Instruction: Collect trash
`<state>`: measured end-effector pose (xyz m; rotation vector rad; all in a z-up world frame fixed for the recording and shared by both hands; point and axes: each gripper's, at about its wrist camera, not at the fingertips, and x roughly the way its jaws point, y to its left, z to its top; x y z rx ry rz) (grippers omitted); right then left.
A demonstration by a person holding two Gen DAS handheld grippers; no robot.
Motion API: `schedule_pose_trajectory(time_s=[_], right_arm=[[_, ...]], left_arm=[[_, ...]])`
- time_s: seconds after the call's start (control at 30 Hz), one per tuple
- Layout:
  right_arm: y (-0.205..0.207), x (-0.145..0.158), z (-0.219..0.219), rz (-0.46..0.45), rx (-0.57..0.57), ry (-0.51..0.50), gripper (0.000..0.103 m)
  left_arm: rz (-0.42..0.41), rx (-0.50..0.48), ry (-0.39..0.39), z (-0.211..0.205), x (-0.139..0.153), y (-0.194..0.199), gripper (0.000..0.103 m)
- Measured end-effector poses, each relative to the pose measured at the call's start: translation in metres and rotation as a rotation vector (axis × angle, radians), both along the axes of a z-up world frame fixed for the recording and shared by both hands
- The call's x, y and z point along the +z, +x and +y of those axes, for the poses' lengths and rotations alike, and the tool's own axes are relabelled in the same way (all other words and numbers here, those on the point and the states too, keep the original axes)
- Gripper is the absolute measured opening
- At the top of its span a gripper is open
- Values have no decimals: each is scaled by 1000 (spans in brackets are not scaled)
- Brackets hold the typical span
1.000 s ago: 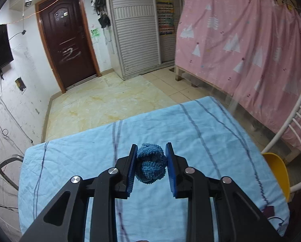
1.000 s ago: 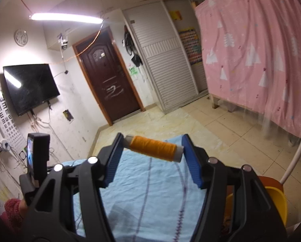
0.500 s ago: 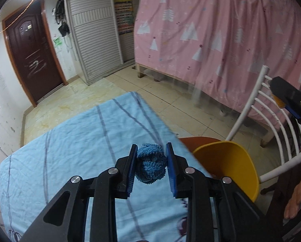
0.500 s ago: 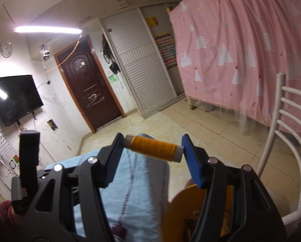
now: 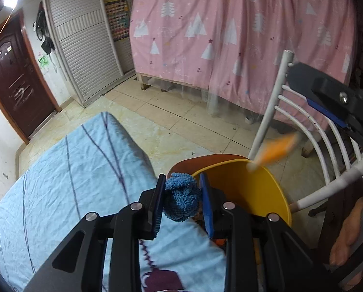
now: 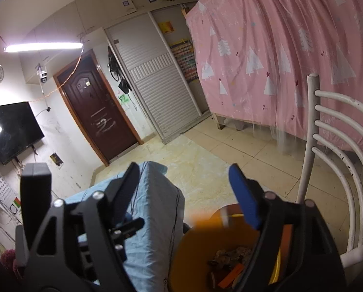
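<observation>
My left gripper (image 5: 182, 180) is shut on a blue fuzzy cloth ball (image 5: 181, 202), held over the table's right edge next to the yellow bin (image 5: 254, 192). My right gripper (image 6: 183, 185) hangs above the bin (image 6: 188, 258), its jaws opening with nothing between the pads. The orange thread spool (image 6: 210, 221) is a blur in the air just below them, over the bin's mouth. From the left wrist the spool (image 5: 278, 146) shows as an orange streak above the bin's rim, under a finger (image 5: 327, 112) of the right gripper. Scraps of trash (image 6: 230, 253) lie in the bin.
A table under a light blue striped cloth (image 5: 72, 182) sits left of the bin. A white slatted chair (image 5: 269, 112) stands close behind the bin on the right, and a pink curtain (image 5: 230, 36) beyond it. A person's hand (image 5: 346, 238) is at the right edge.
Both grippers have swung right from over the table to the yellow bin. The right jaws have spread and the orange spool has dropped out. The left still holds the blue cloth.
</observation>
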<state>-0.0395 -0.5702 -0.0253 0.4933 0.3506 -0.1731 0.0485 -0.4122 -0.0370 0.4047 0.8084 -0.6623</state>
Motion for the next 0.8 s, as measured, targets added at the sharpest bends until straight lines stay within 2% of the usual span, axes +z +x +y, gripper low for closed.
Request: schedule_pose_trajectory(time_s=[0.23,0.33,0.4,0.5,0.57,0.8], right_arm=[[-6,0,-10,-22,-21,15,73],[-8,2,-11,-32,-33,21,73],[-9,2,-12,-36,-37,23,74],[-10,2,-9,-39,-40,25,74],[-9,2,-9,-38,-38,26,75],[-9,2,-8,-37,-34,27,75]], left_arm=[[34,-30,-11,-10,-5,-3,19],[55,-53,-47,-12,-5,-3,19],[75,-77,-101,-10,-3,-4,19],[125,-101,-139,-9,-3,-2,30],[132,-95,-144,-9,-4,-1,50],[138,-82,-135,-5,-7,0,53]])
